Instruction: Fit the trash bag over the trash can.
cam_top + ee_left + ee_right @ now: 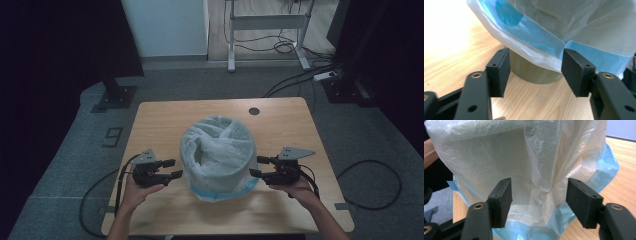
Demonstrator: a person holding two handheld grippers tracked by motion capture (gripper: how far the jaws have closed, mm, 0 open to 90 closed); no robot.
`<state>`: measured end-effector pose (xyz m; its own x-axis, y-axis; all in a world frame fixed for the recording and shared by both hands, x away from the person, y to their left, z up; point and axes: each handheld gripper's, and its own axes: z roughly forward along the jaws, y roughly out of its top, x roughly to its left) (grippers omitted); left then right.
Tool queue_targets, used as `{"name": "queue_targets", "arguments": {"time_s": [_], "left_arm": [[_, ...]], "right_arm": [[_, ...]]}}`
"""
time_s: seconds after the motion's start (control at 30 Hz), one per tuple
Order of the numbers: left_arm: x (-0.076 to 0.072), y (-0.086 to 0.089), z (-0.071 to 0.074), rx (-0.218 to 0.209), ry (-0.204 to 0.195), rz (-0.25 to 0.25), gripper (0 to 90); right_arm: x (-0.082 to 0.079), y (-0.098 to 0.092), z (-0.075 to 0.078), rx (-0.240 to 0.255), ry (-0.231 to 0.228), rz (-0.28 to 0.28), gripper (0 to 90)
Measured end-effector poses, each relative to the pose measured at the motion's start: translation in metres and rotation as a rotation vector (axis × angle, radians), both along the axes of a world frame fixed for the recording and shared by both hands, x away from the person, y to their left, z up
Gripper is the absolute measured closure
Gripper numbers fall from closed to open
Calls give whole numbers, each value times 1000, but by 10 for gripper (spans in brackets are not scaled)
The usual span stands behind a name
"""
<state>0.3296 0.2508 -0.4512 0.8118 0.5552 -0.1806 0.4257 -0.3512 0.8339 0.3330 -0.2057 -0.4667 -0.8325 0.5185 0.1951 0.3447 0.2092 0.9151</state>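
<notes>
While both grippers' fingers gape: bagged bin (220,155) between, table edge (225,231) near.

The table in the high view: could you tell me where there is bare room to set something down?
The table is bare behind the bagged bin, up to the round hole, and along the near edge. Beside the bin it is crowded by the left gripper and right gripper.
</notes>
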Motion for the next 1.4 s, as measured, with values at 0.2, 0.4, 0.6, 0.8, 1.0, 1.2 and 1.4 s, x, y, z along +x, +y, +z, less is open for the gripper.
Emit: {"name": "queue_targets", "arguments": {"time_s": [0.2,0.4,0.6,0.8,1.0,1.2,1.4], "left_arm": [[-1,11,13,-42,-50,3,387],[2,10,38,-47,-125,-39,390],[14,-2,61,-24,-155,-98,395],[29,-21,78,3,-155,-176,392],[46,-44,88,44,-143,-245,395],[63,-63,95,84,-114,-290,425],[69,-80,105,117,-109,-335,459]], "right_arm": [[-4,-11,1,22,6,-25,324],[-10,-21,0,34,-2,-40,299],[-20,-34,-8,42,7,-53,299],[-28,-46,-19,63,23,-72,311],[-35,-54,-26,75,27,-82,323],[-40,-58,-31,85,22,-89,335],[-46,-59,-34,102,11,-94,344]]}}
